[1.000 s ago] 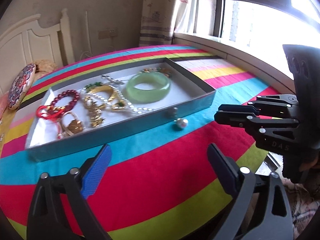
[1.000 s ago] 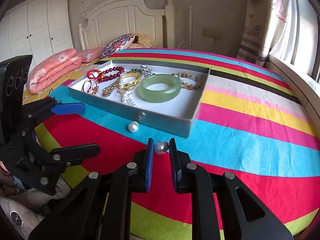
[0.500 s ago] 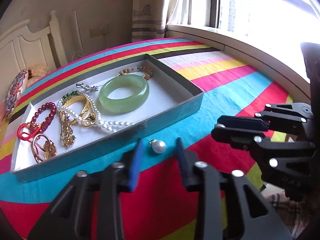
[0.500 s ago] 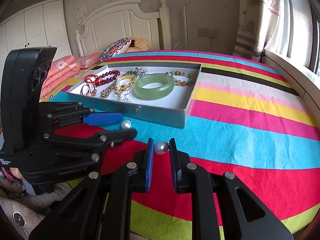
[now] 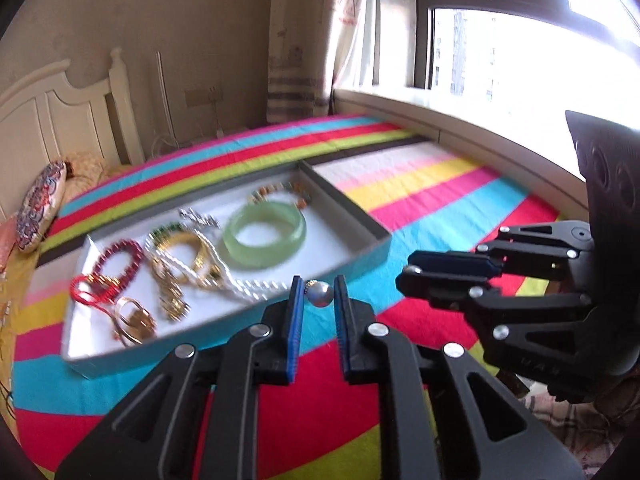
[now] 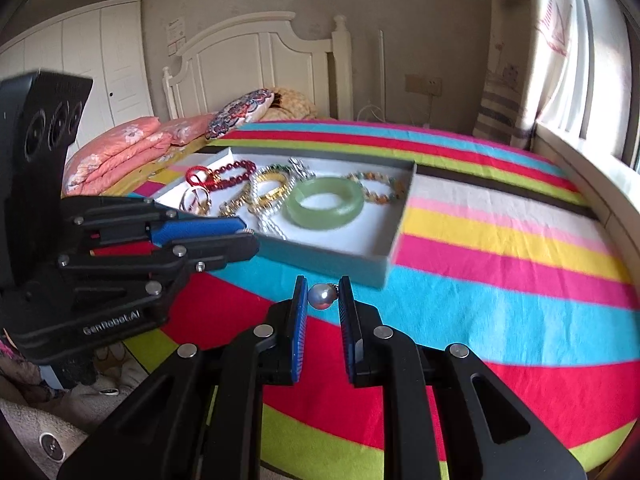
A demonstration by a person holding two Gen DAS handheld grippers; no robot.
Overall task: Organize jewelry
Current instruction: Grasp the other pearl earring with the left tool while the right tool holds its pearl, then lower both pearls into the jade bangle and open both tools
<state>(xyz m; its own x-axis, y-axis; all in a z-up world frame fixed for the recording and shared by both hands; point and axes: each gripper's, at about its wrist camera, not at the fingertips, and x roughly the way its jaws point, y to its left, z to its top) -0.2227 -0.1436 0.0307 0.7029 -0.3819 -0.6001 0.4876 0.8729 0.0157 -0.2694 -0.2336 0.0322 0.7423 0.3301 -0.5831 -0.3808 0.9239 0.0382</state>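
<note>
Holding a pearl earring in each — your left tongs [image 5: 317,294] closing on one pearl [image 5: 319,294], right tongs [image 6: 322,295] clenched on the other pearl [image 6: 321,295] — you've only to drop both into the tray [image 5: 352,264] mid-frame.

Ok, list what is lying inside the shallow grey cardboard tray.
Inside the grey cardboard tray: pale green jade bangle, red bead bracelet, white pearl strand, gold bangles, amber-bead bracelet. The tangle hides what lies beneath.

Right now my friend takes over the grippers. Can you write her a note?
Left gripper: jaws closing on a round white pearl earring, lifted off the striped bedspread.
Right gripper: shut on a second pearl earring.
Done: green jade bangle, red bead bracelet, gold pieces and pearl strand lie in the grey tray.
Left: put both pearls in the tray.
</note>
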